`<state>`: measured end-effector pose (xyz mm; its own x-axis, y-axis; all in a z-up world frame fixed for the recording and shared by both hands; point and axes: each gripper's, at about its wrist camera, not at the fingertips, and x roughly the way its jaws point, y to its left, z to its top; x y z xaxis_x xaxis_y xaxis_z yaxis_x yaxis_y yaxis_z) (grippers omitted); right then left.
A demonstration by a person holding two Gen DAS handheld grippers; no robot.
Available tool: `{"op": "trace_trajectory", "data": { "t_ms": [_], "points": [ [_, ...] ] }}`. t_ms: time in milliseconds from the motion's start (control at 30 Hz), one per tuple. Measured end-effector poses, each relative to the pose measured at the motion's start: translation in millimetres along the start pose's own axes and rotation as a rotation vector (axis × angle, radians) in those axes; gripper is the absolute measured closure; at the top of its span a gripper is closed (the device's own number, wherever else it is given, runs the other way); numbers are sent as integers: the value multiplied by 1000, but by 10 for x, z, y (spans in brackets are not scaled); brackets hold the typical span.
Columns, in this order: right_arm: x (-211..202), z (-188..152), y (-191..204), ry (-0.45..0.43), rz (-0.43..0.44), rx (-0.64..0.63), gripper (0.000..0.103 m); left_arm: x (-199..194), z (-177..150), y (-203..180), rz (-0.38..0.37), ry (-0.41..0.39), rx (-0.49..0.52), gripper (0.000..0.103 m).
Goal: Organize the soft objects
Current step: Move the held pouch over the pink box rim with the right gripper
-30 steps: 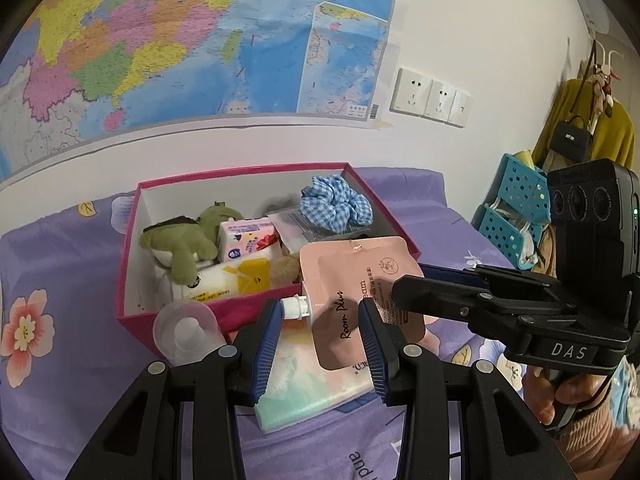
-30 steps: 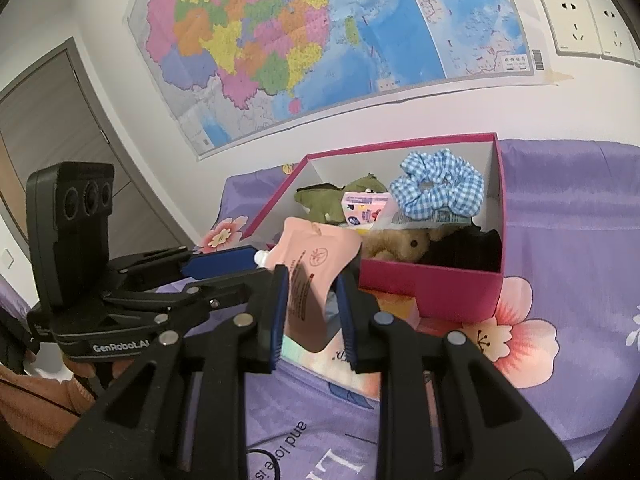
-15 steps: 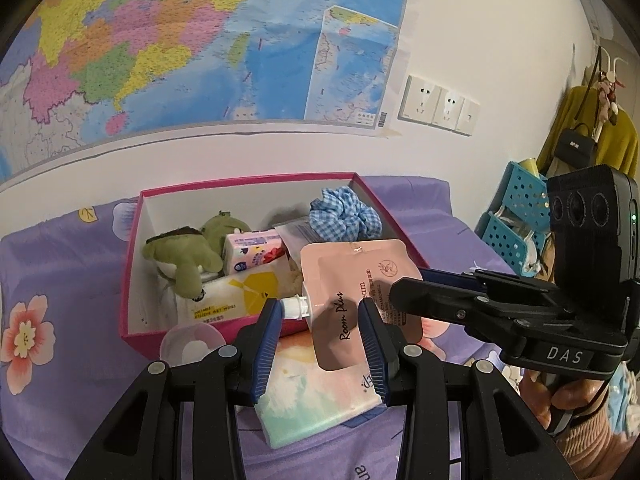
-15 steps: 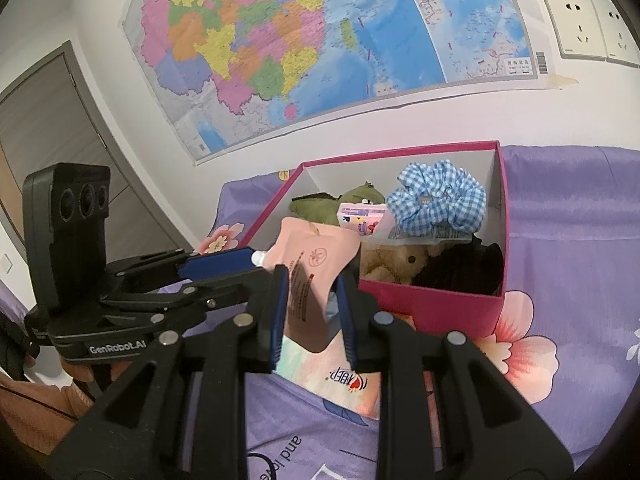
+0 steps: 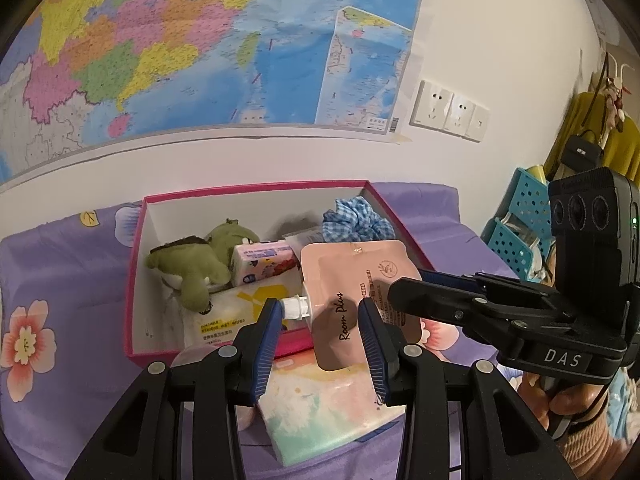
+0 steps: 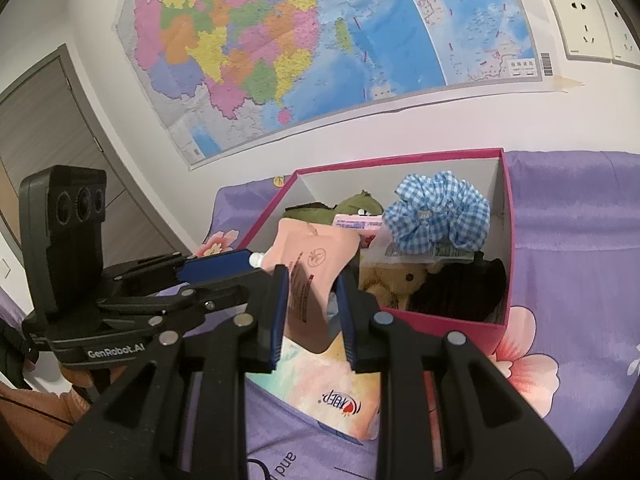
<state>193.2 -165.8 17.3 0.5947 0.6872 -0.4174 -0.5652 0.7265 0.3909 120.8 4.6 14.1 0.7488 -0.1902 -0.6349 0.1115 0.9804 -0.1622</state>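
Note:
A pink spouted pouch (image 5: pixel 352 280) marked "Room Plus" hangs above the near wall of a pink-red box (image 5: pixel 256 192). My right gripper (image 6: pixel 312 292) is shut on the pouch (image 6: pixel 312 268). My left gripper (image 5: pixel 318 320) is open, its jaws either side of the pouch's lower part, the white spout by the left finger. The box (image 6: pixel 506 240) holds a green plush (image 5: pixel 192 264), a blue checked scrunchie (image 6: pixel 438 210), a tissue pack (image 5: pixel 264 262), a wet-wipes pack (image 5: pixel 236 308), a tan plush (image 6: pixel 396 282) and something black (image 6: pixel 460 292).
A pastel tissue pack (image 5: pixel 324 412) lies on the purple flowered bedspread (image 5: pixel 60 280) in front of the box. A wall with a map (image 5: pixel 180 48) and sockets (image 5: pixel 450 112) stands behind. Blue baskets (image 5: pixel 516 224) stand at the right. A door (image 6: pixel 44 128) is at the left.
Both grippers and the pouch have risen and drawn back a little from the box. The right gripper's grip on the pouch is unchanged and the left stays open.

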Motion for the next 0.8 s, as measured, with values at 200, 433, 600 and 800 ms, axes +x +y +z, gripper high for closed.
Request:
{"op": "trace_trajectory", "data": {
  "t_ms": [200, 433, 600, 800],
  "points": [
    [14, 6, -20, -2, -4, 8, 76, 25, 24, 14, 3, 0, -4, 64],
    [56, 31, -38, -2, -8, 15, 76, 67, 61, 39, 6, 0, -8, 64],
    [78, 47, -54, -1, -11, 19, 76, 106, 96, 75, 7, 1, -13, 64],
    [105, 76, -64, -1, -17, 21, 76, 147, 132, 97, 14, 1, -14, 64]
  ]
}}
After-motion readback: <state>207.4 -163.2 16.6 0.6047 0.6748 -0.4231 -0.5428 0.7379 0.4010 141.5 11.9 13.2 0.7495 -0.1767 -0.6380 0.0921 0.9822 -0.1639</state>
